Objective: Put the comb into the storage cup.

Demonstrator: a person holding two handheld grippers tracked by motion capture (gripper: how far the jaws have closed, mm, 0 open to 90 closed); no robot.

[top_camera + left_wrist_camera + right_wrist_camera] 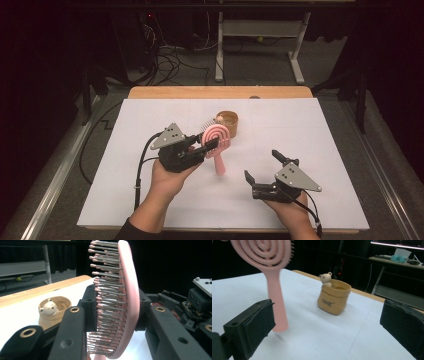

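Pink plastic, a brush, sits clamped by its round head between the jaws of my left gripper, bristles against one pad and the back against the other. I hold it upright above the white table, handle hanging down with its tip just over the surface, so I judge the handle is free to go into the tan pot just behind it. My right gripper waits nearby with jaws wide apart and nothing between them. In the left gripper view the handle is cut off below. The pot's inside is hard to make out; a small bear peeks over its rim.
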